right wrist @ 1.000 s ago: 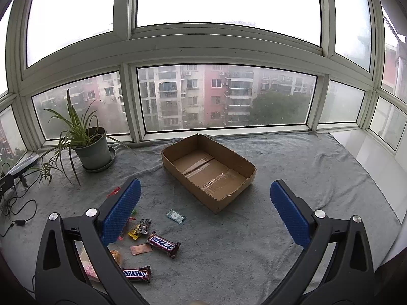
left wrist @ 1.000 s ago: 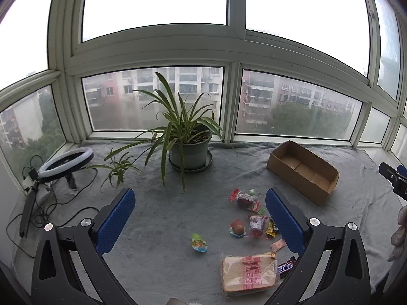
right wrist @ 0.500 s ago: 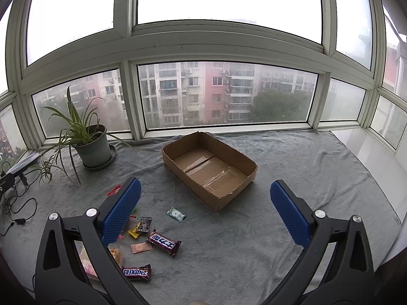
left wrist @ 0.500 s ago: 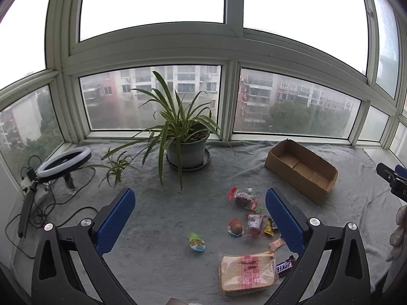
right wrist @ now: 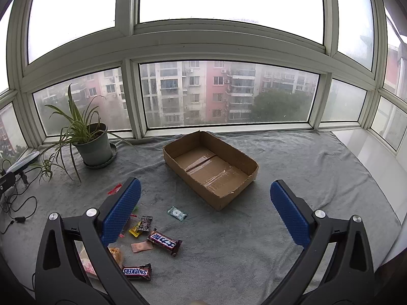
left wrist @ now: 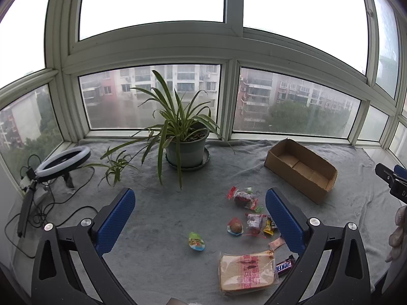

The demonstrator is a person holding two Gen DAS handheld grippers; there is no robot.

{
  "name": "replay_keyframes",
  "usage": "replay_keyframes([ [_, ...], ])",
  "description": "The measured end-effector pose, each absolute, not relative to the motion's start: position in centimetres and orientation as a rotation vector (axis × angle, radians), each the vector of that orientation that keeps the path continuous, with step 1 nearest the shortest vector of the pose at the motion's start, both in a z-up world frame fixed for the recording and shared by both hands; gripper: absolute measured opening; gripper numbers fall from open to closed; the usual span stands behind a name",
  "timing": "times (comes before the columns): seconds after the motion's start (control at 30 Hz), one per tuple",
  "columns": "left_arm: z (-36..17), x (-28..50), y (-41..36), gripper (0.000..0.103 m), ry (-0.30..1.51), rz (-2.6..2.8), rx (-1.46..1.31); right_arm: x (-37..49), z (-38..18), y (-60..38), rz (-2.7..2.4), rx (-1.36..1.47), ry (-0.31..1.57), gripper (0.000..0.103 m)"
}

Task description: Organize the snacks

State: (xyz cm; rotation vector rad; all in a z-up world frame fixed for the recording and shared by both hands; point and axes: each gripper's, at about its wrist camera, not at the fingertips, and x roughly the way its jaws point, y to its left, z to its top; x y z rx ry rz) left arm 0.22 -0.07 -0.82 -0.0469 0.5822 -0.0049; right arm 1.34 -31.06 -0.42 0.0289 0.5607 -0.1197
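Snacks (right wrist: 162, 239) lie beside bare cardboard box (right wrist: 211, 167); both hand-held grippers (left wrist: 201, 213) (right wrist: 206, 203) gape wide

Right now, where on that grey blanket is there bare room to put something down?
The grey blanket is bare right of the open brown cardboard box, out to its right edge. Inside, the box shows nothing. A smaller bare patch lies between the green potted plant and the white ring light. Left of the box, scattered snack wrappers crowd it.
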Motion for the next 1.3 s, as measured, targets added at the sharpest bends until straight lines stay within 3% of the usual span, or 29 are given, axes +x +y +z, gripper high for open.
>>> replay_keyframes([
  [0.77,-1.1,0.3,-0.1,0.102,0.590,-0.008,-0.048,1.6,-0.6,-30.9,-0.121,0.030,0.573,0.103],
  [1.3,-4.1,1.2,0.7,0.102,0.711,-0.043,-0.100,3.3,-5.4,-29.2,0.093,0.072,0.737,0.103],
])
